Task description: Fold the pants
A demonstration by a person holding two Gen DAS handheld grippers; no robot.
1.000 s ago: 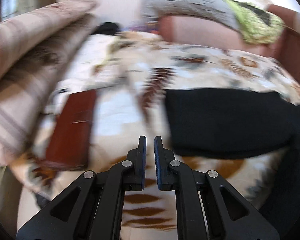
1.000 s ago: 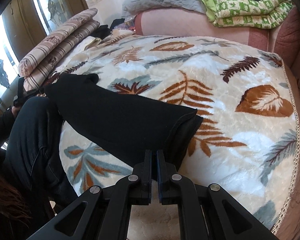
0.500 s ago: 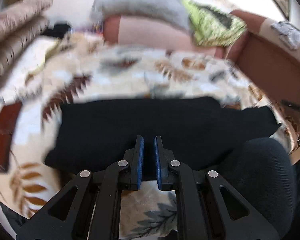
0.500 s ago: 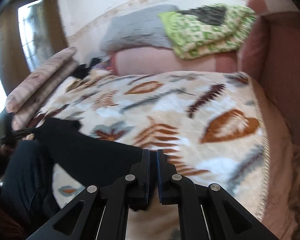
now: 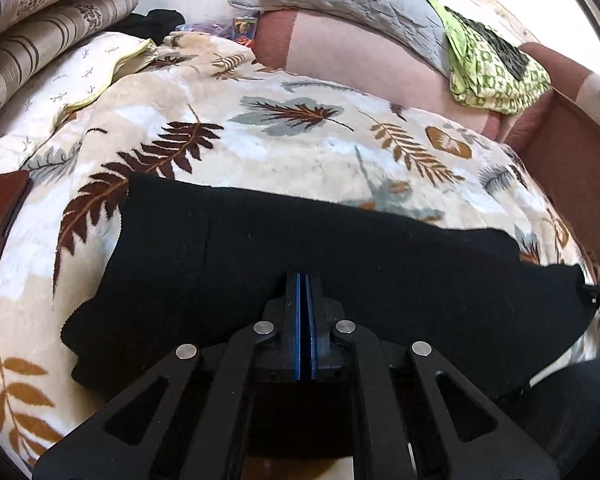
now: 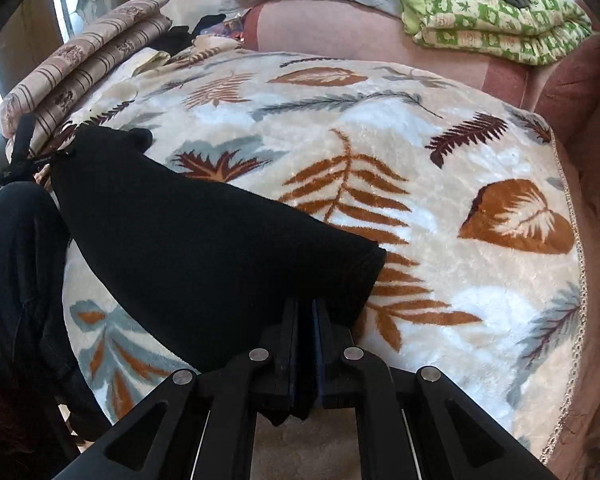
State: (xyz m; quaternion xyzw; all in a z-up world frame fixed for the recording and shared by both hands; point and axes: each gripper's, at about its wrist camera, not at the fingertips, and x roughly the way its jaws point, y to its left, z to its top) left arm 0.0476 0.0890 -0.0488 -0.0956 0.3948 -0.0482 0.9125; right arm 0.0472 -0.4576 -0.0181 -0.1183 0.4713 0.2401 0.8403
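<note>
**Both grippers pinched the near edge of the pants**

The black, soft-knit pants [image 5: 340, 256] lay flat in a long band across the cream plush blanket with brown and grey leaf prints [image 5: 308, 148], along the blanket's near edge. The left gripper [image 5: 306, 280] had its blue-padded jaws pressed together over the pants' near hem, about midway along the band; dark cloth seemed to run between the pads, though black on black made the bite hard to confirm. The right gripper [image 6: 305, 306] was clamped on the pants' near corner at the other end, a lip of fabric showing beneath its fingers.

With both near-edge grips apparently set, the step in hand looked like carrying that edge over to the far one. To do it well, the two grippers would need to rise together and keep the span between them taut, so the cloth neither sagged nor twisted. They should travel straight across the band, away from the blanket's near edge, and lay the lifted edge flush on the far one before letting go. The plush pile could drag the lower layer, so a clean lift mattered more than speed.
</note>
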